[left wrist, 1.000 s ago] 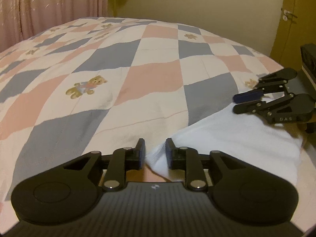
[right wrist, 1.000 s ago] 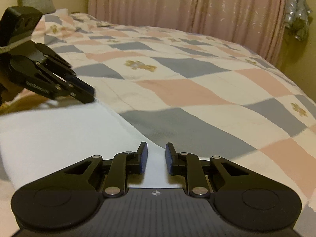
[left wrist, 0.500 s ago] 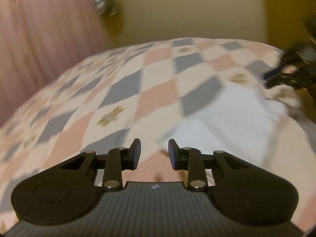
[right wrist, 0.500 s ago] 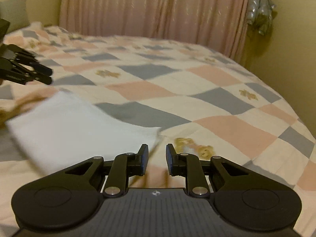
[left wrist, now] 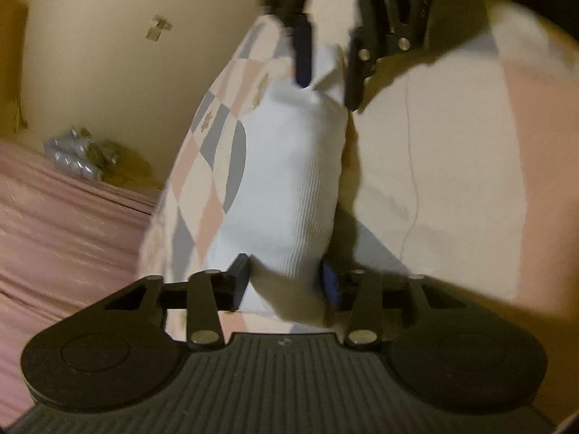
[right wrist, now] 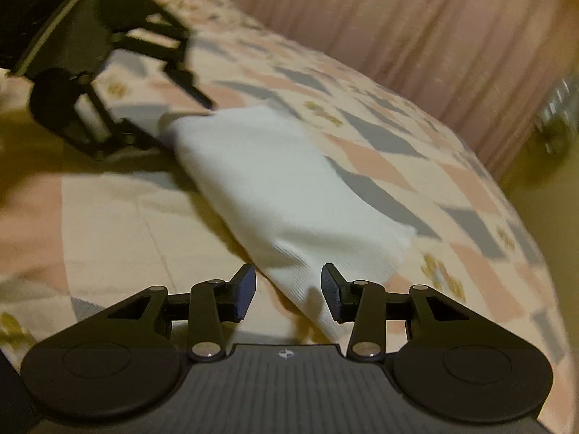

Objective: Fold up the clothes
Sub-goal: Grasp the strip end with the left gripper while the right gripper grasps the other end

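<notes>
A folded white ribbed garment lies as a long strip on the checked bedspread. My left gripper is open, and the near end of the strip sits between its fingers. At the far end, my right gripper straddles the cloth from above. In the right wrist view, the same garment runs away from my open right gripper, with one corner lying between its fingers. My left gripper is at the other end. Both views are blurred.
The patchwork bedspread of pink, grey and cream squares covers the whole bed. A pink curtain hangs behind it. The bed's edge drops off at the right, towards a yellow wall. A silvery bundle hangs by the curtain.
Both grippers have swung round to opposite ends of the white garment and now face each other along it. Their jaws stand wider than before. The garment looks narrower and more bunched.
</notes>
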A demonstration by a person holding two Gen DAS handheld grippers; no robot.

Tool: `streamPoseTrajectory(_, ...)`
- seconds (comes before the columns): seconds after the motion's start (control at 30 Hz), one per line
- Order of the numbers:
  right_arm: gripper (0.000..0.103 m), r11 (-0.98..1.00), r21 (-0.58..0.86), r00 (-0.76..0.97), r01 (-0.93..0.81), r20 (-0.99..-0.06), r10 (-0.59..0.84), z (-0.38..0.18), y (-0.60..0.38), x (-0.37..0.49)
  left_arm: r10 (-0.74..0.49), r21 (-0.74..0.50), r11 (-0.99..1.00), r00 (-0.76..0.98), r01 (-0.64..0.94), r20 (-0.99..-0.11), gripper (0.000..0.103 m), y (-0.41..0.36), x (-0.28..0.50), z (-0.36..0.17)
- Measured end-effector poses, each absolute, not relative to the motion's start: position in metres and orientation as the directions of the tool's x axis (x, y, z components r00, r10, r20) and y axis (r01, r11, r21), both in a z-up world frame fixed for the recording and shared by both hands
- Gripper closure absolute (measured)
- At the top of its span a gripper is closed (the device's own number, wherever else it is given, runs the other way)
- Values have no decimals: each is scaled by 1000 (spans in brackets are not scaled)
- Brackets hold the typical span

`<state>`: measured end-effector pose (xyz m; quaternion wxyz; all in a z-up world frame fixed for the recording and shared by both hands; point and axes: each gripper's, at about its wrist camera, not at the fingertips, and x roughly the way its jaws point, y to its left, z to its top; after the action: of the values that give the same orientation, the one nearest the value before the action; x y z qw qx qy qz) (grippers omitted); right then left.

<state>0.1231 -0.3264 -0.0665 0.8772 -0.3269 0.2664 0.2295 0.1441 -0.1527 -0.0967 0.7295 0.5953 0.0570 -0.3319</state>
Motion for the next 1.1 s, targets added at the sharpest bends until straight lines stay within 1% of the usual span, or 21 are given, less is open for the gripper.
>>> streamPoseTrajectory(0.03,61,657,-480,758,-581,-614,221,-70,-320,124,-402,823,89,776,561,-486,86,-155,148,-98)
streamPoseTrajectory(0.13,60,580,-563,773,-588,-602,199,-82,-301,125,-394,768,197,767,609,-507,88,-151,163,-93)
streamPoseTrajectory(0.23,59,495,-639,789,-589,-588,179,-93,-281,126,-413,659,327,730,677,-545,88,-143,179,-81)
streamPoseTrajectory(0.3,56,435,-685,799,-585,-577,167,-101,-268,127,-425,616,364,713,698,-558,89,-139,185,-76)
streamPoseTrajectory(0.33,52,404,-706,805,-582,-571,161,-105,-262,128,-427,613,364,710,701,-559,89,-139,186,-75)
streamPoseTrajectory(0.37,50,372,-726,810,-578,-565,156,-108,-255,128,-426,632,341,714,696,-556,89,-141,185,-75)
streamPoseTrajectory(0.4,53,355,-739,815,-572,-561,146,-111,-252,129,-425,656,310,718,688,-552,89,-141,182,-76)
streamPoseTrajectory(0.43,70,354,-746,820,-564,-558,130,-112,-253,131,-424,680,279,722,678,-547,89,-141,179,-78)
streamPoseTrajectory(0.47,94,353,-750,821,-559,-561,109,-113,-255,133,-421,703,250,728,666,-540,90,-141,176,-79)
streamPoseTrajectory(0.5,97,352,-752,821,-556,-564,92,-114,-260,135,-418,725,221,735,652,-533,90,-140,172,-81)
streamPoseTrajectory(0.53,103,354,-758,825,-548,-560,79,-116,-267,136,-419,742,196,739,641,-528,90,-140,170,-84)
streamPoseTrajectory(0.6,103,365,-768,833,-526,-552,37,-117,-283,137,-417,754,173,741,634,-527,91,-142,169,-88)
streamPoseTrajectory(0.67,103,384,-760,825,-525,-565,11,-118,-299,136,-417,748,177,737,640,-532,91,-143,169,-92)
streamPoseTrajectory(1.0,103,411,-728,799,-548,-601,-1,-119,-301,147,-399,696,231,719,679,-569,91,-138,168,-83)
streamPoseTrajectory(1.03,103,410,-730,799,-547,-602,-4,-119,-300,149,-397,696,232,719,680,-571,91,-139,168,-83)
streamPoseTrajectory(1.1,98,409,-732,799,-545,-601,-11,-118,-298,151,-393,695,236,720,680,-572,89,-140,167,-82)
